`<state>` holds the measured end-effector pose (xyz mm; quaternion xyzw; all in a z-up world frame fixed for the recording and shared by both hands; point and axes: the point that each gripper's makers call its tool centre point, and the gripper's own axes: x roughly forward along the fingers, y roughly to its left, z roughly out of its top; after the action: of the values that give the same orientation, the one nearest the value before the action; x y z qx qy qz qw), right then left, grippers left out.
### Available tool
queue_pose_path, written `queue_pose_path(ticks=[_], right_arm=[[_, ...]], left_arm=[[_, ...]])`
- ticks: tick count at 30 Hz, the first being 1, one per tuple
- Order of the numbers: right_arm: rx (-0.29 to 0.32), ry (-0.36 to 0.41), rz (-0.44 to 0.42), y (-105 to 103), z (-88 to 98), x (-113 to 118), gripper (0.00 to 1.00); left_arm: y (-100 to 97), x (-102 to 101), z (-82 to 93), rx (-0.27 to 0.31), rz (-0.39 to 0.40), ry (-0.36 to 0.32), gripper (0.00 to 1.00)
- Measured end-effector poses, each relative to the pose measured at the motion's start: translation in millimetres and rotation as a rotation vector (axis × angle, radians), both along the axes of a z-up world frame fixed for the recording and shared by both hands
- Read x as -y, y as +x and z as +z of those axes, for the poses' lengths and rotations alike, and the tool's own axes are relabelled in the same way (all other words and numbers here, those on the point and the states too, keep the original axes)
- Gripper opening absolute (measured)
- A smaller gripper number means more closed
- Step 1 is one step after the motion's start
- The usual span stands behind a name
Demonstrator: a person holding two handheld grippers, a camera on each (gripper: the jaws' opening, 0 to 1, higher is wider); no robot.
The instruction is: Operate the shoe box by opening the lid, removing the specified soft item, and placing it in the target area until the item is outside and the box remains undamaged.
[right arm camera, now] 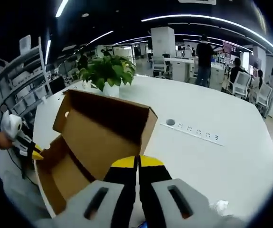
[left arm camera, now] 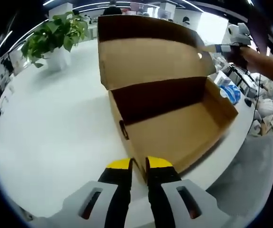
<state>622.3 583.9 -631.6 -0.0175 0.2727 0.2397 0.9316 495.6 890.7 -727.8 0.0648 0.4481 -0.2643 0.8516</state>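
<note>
Shoe box (left arm camera: 169,114) sits open on the white table (left arm camera: 55,123), lid (left arm camera: 145,47) up, inside looks bare cardboard. My left hand-held gripper (left arm camera: 139,164) is pinched on the near box wall at its corner. My right hand-held gripper (right arm camera: 137,162) is closed on the lid's edge, holding it. Potted plant (right arm camera: 107,73) stands behind the box.

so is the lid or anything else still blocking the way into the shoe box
No. The lid stands raised and the shoe box is open on top. Nothing visible sits between the left claw and the interior, which looks empty from here; no soft item visible.
</note>
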Motion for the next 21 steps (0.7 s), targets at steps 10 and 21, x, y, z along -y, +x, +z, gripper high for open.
queue_pose_path(ticks=[10, 21], right_arm=[[0.053, -0.027, 0.031, -16, 10.6, -4, 0.00], [0.061, -0.047, 0.026, -33, 15.5, -6, 0.00]], left_arm=[[0.8, 0, -0.1, 0.011, 0.008, 0.003, 0.09], [-1.0, 1, -0.3, 0.022, 0.015, -0.002, 0.10]])
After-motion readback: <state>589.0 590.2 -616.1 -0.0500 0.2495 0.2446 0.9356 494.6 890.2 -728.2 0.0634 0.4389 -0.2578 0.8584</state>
